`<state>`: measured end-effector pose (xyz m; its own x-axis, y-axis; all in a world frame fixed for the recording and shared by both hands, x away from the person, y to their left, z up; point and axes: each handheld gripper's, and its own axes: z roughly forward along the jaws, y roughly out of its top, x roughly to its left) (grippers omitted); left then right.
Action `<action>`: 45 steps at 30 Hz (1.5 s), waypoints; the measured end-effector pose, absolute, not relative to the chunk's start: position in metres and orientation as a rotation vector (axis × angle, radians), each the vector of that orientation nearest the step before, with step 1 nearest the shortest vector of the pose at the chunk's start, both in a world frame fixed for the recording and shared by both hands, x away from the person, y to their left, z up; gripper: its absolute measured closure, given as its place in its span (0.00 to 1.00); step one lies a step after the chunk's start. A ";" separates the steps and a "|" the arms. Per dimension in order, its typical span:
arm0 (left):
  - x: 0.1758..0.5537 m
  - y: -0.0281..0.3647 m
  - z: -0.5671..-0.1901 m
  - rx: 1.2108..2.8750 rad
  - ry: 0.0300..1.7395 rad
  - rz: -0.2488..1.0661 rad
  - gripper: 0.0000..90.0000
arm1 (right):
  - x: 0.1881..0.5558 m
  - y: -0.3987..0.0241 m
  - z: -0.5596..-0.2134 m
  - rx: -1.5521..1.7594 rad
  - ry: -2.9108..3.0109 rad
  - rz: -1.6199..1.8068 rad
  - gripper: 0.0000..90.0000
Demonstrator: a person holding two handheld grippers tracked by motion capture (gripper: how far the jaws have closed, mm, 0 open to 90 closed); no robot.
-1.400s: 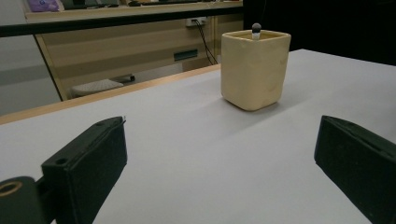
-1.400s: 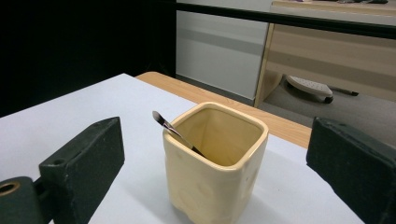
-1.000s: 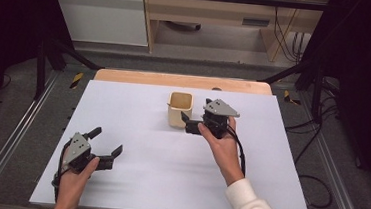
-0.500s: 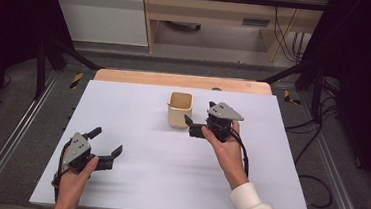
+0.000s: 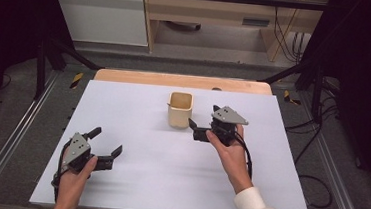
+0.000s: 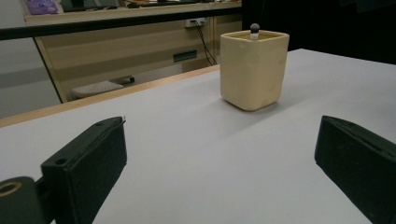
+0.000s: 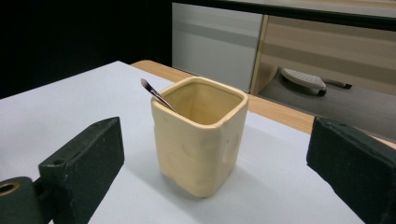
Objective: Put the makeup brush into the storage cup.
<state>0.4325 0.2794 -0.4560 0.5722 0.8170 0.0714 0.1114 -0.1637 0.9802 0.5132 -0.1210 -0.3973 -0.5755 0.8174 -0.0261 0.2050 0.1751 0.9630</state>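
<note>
A cream square cup (image 5: 179, 109) stands upright at the middle back of the white table (image 5: 157, 182). My right gripper (image 5: 203, 117) is just right of it, open and apart from it. In the right gripper view the cup (image 7: 198, 135) stands between and beyond the wide-apart jaws of the gripper (image 7: 217, 158), and a thin metal handle (image 7: 156, 95) leans out of its far left corner. My left gripper (image 5: 106, 141) rests open at the near left, empty. In the left gripper view, the gripper (image 6: 219, 154) faces the cup (image 6: 253, 70), where a small dark tip (image 6: 254, 29) pokes above the rim.
A wooden strip (image 5: 180, 80) runs along the table's far edge. Beyond it are a pale cabinet (image 5: 100, 12) and a wooden desk (image 5: 220, 17) on the floor. Metal frame rails (image 5: 10, 136) run along both sides.
My right gripper has drawn back a little from the cup, to the right and toward the person. The cup and the left gripper have stayed put.
</note>
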 end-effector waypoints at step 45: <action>0.431 0.284 -0.455 1.628 0.786 0.757 0.02 | 0.483 -0.182 -0.422 1.035 1.840 1.385 0.04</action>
<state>0.4310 0.2835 -0.4552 0.5723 0.8169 0.0714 0.1027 -0.1578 0.9821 0.4828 -0.1820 -0.4215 -0.5104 0.8598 -0.0133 0.2251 0.1485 0.9630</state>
